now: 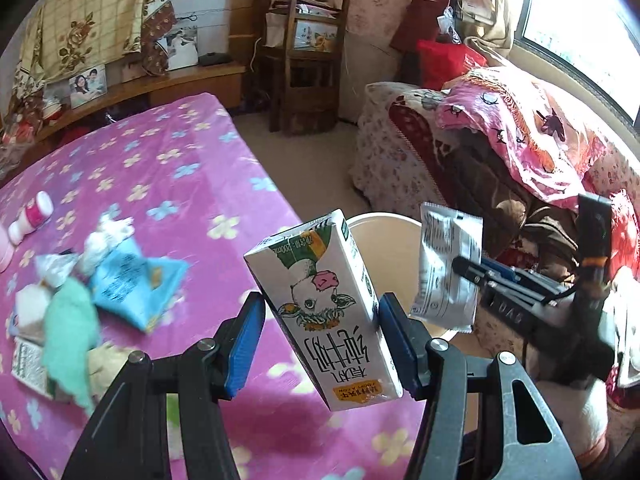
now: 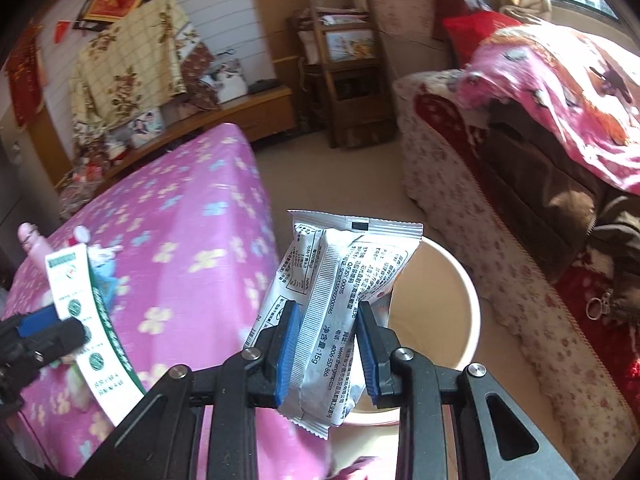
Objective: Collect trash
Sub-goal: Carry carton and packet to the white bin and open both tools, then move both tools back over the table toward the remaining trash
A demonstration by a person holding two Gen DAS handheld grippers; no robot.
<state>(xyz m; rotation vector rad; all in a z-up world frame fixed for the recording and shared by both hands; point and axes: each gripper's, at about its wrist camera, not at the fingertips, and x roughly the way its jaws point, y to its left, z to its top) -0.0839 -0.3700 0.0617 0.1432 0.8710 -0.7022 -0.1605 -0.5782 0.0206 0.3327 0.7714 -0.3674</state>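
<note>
The left tool (image 1: 320, 320) clamps a white cardboard milk carton (image 1: 324, 312), the right tool (image 2: 328, 344) a silver foil wrapper (image 2: 336, 304), both near the round cream plastic bin (image 2: 452, 292), right tool nearer.

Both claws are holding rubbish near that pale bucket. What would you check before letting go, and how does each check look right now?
1. Left gripper clamped on milk carton: ok.
2. Right gripper clamped on white wrapper: ok.
3. Bucket mouth open, unblocked: ok.
4. Wrapper above the bucket opening: appears so, ok.
5. Carton above the opening: cannot tell; it hangs near the bed-side rim.
6. More trash left on the pink bedspread: not ok, pile remains.
</note>
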